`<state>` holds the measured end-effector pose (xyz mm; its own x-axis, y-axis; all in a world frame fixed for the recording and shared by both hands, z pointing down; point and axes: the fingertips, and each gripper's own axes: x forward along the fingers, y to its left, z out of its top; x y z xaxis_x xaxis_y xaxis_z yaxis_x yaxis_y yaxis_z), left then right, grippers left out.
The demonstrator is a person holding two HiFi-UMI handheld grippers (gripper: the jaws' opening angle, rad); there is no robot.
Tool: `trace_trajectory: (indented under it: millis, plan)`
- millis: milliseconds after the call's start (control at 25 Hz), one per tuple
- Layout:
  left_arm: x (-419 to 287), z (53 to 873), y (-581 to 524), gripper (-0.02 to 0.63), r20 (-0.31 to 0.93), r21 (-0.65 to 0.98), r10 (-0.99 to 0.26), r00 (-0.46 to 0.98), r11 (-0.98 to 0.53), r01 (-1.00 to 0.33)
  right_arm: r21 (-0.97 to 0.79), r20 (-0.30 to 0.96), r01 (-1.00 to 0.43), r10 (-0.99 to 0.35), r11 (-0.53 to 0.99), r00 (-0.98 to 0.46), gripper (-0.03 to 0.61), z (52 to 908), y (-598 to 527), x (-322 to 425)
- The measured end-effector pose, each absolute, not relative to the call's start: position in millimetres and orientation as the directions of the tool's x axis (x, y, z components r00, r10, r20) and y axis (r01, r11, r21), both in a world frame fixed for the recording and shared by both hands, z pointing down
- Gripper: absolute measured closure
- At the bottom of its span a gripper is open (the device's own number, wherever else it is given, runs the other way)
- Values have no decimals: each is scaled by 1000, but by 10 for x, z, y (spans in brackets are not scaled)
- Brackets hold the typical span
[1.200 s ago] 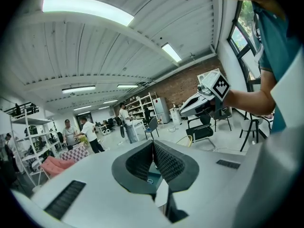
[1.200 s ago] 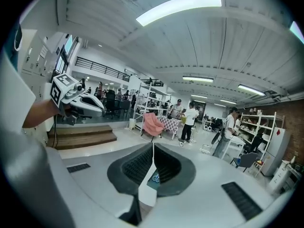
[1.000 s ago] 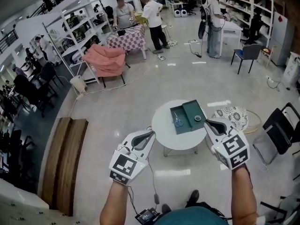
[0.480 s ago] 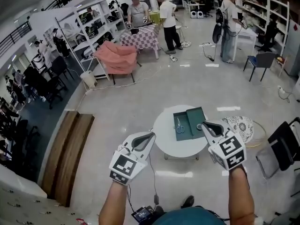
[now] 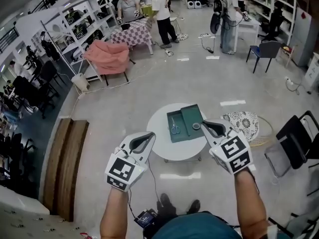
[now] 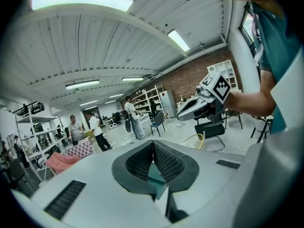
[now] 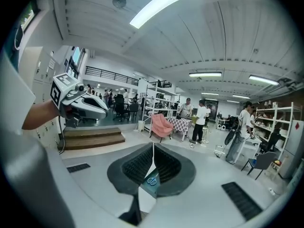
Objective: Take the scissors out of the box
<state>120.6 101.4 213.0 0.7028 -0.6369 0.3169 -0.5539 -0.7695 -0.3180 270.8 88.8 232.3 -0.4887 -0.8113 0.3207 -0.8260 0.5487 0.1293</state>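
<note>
Both grippers have been brought nearer the round white table [image 5: 168, 151]. With jaws pressed together and nothing held, the white left gripper [image 5: 150, 134] is kept short of the table's edge. The blue-handled scissors [image 5: 174, 127] are left lying in the open dark-green box [image 5: 192, 113], and the white right gripper [image 5: 203, 124] (equally closed and empty) is held by the box's near edge. One pair of jaws is best opened before the scissors are reached and lowered squarely over the handles.

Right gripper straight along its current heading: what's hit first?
Probably the green box, near the scissors: the right gripper, jaws shut, frames them in its own view. Nothing shows in between; depth is unclear.

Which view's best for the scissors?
Head view: scissors lie whole, unobstructed, in the green box. Right gripper view shows them only as a small glimpse under the shut right claw. Left gripper view shows a sliver of green, no scissors.
</note>
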Motion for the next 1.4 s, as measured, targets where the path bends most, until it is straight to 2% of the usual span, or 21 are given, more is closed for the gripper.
trace_trajectory:
  millis: [640, 1400]
  plan:
    - [1425, 2220, 472, 595, 290, -275, -522, 802, -848, -453, 153, 366, -880, -853, 449, -372, 541, 2420, 714, 2778]
    - [591, 2366, -967, 595, 293, -237, -425, 856, -900, -366, 144, 413, -922, -869, 360, -274, 541, 2610, -526, 1887]
